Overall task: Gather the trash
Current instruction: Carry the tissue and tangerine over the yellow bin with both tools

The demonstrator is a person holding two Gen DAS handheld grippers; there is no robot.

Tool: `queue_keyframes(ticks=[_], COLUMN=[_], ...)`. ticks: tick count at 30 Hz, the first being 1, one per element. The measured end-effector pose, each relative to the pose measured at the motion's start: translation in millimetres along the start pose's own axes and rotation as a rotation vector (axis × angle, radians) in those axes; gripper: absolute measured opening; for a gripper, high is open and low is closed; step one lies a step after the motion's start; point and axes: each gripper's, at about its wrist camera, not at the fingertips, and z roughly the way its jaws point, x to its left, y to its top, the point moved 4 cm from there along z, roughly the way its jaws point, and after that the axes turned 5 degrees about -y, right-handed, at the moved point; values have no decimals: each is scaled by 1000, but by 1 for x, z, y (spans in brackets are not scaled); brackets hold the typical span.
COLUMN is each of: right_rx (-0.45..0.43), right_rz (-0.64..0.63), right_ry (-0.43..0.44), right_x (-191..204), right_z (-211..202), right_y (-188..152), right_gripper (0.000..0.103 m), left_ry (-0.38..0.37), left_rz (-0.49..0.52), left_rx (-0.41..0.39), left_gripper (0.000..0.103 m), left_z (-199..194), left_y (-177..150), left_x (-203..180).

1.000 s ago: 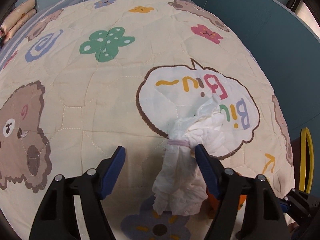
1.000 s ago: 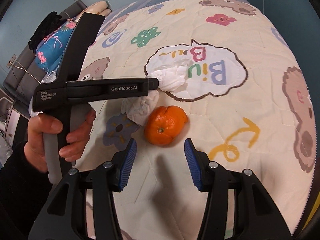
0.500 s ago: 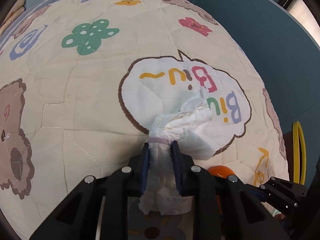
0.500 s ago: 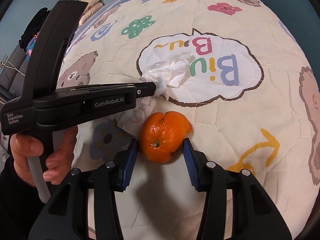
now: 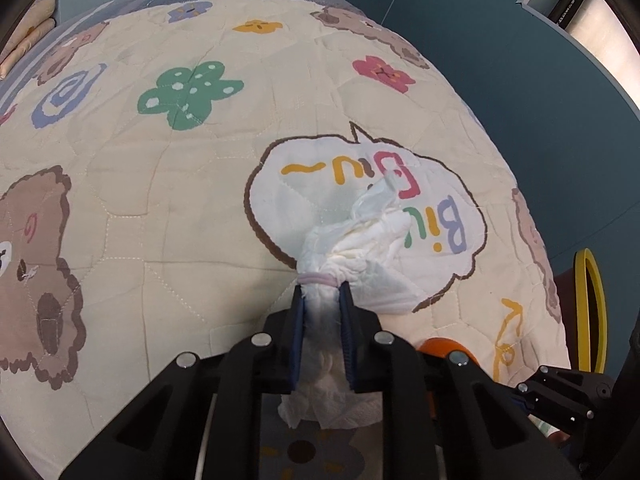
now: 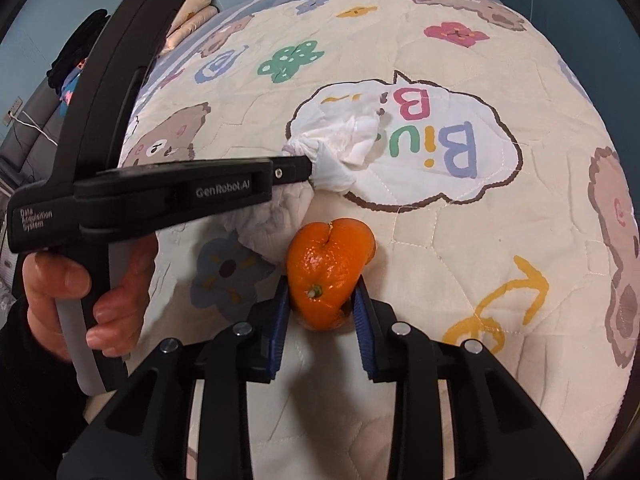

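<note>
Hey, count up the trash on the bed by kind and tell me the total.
Crumpled white tissue: 1
Orange peel: 1
Total: 2

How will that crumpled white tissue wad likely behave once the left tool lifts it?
The tissue wad looks soft and creased, so it will probably sag and flop beyond the left tool. It likely weighs little. The pinched waist suggests it compresses easily, though it seems unlikely to slip out.

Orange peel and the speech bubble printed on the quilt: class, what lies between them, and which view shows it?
In the right wrist view, only bare cream quilt lies between the orange peel and the speech bubble; the crumpled tissue sits further left.
</note>
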Motion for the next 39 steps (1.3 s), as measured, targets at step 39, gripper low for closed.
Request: queue_keyframes(ticks=[39], right_rx=[-138], right_rz=[224], right_ry=[-66], right_x=[-115], right_z=[-150], right_y=[-93], right_gripper=[29], left_ry=[27], left_rz=[161], left_rx=[-8], left_gripper=[15], left_z=[-87], left_y=[-87], left_x=[-118])
